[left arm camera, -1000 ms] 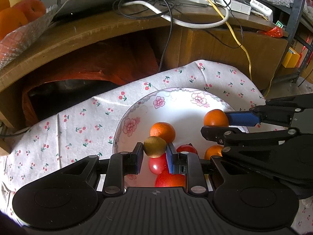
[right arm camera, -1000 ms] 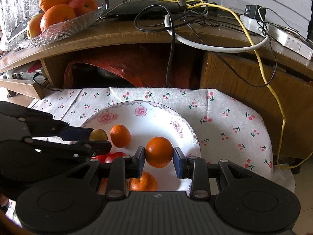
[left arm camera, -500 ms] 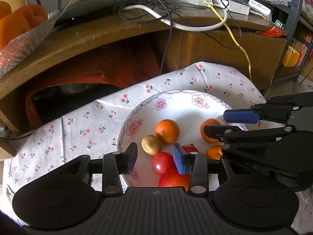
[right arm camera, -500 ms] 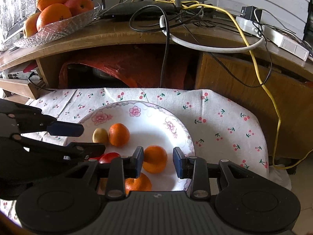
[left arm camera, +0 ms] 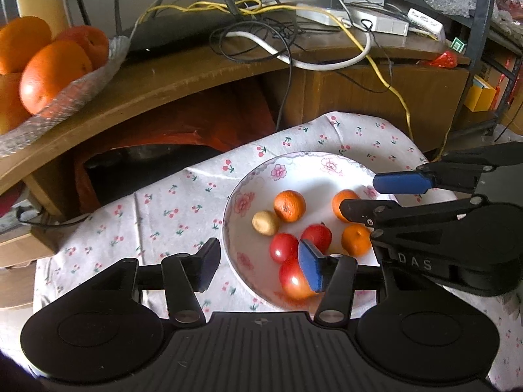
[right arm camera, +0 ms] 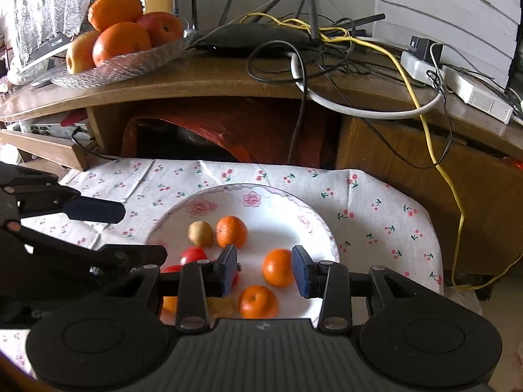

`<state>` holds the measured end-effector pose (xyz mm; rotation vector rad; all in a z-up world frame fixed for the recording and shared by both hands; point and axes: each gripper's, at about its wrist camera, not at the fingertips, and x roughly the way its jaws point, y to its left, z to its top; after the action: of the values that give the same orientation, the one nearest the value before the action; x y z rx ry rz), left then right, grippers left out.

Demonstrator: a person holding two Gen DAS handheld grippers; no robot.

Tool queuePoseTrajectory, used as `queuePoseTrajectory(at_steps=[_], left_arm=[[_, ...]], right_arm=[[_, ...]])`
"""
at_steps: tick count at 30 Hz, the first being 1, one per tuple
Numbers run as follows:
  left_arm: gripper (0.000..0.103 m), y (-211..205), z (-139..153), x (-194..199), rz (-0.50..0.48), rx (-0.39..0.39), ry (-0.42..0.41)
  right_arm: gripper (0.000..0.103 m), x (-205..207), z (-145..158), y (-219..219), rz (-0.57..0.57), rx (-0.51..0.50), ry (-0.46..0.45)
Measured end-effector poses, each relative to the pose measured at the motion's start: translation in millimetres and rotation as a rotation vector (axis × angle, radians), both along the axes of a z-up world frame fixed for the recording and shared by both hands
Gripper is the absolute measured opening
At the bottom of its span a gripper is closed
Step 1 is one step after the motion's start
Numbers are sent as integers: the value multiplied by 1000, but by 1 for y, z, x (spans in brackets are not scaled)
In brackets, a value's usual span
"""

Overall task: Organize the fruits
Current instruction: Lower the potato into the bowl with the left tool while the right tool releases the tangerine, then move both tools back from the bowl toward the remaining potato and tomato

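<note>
A white flowered plate [left arm camera: 313, 170] [right arm camera: 228, 196] on a cherry-print cloth holds three oranges, red fruits and a small yellow-brown fruit [left arm camera: 265, 223] [right arm camera: 200, 233]. My left gripper [left arm camera: 260, 263] is open above the plate's left rim, holding nothing. My right gripper [right arm camera: 264, 271] is open too, raised over the plate's near side. An orange [right arm camera: 278, 267] lies on the plate in line with the gap between its fingers, untouched. Another orange [right arm camera: 258, 301] lies nearer, and one [right arm camera: 231, 231] sits beside the yellow-brown fruit. The right gripper's fingers [left arm camera: 402, 183] show at the right of the left wrist view.
A wooden desk [right arm camera: 228, 85] rises behind the cloth, with a glass dish of large oranges and apples [right arm camera: 121, 42] [left arm camera: 49, 65] at its left. Tangled cables, a router [right arm camera: 251, 39] and a power strip [right arm camera: 457, 85] cover the desk top. A dark opening lies under the desk.
Both grippers opened and let go: the left dropped the yellow-brown fruit, the right its orange, onto the plate. Both then pulled back and up, the left shifting leftward.
</note>
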<state>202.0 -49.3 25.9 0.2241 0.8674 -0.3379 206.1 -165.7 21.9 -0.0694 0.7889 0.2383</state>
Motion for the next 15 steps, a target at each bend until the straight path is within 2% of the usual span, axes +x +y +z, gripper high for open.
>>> queuePoseTrajectory(at_steps=[7, 15], left_arm=[[63, 17, -3, -29, 4, -4, 42], [63, 33, -22, -48, 36, -21, 116]], right_arm=[[36, -30, 5, 10, 9, 38, 13], [36, -60, -8, 18, 9, 67, 93]])
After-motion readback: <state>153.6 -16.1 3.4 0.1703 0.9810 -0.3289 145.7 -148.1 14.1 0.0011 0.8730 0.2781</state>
